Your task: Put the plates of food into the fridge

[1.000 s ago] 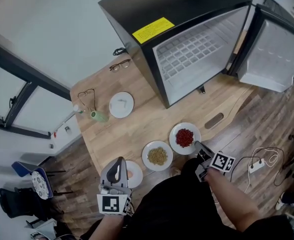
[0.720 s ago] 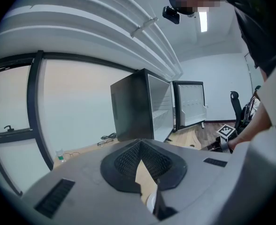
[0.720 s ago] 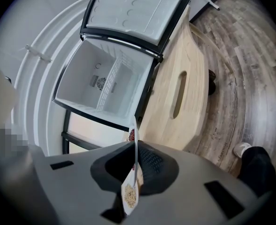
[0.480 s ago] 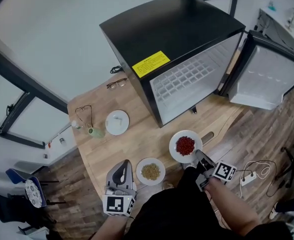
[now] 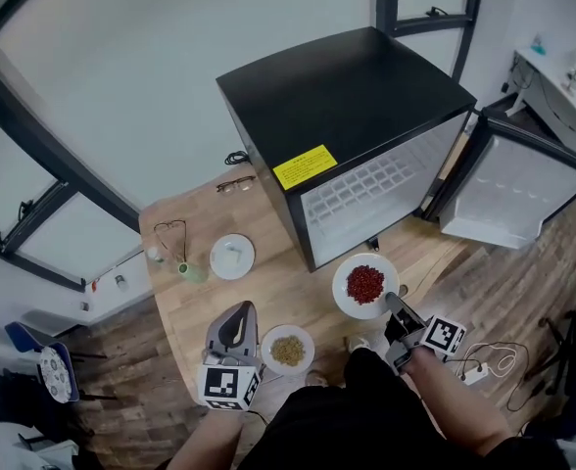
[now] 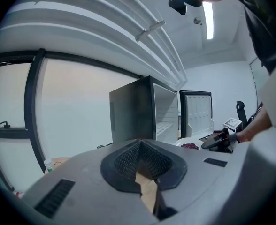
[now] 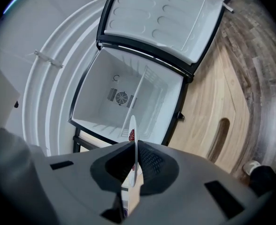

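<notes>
Right tool (image 5: 397, 308) grips the red-food plate (image 5: 344, 293) level, toward the fridge (image 5: 347, 96).

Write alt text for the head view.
Seen from above, the right hand-held gripper holds a plate of red food by its rim in front of an open black fridge. The left hand-held gripper is beside a plate of tan food on a wooden table.

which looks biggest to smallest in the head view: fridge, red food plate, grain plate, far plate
1. fridge
2. red food plate, though it is held in the right gripper and likely nearer the camera
3. grain plate and far plate: nearly alike, so not ranked
</notes>
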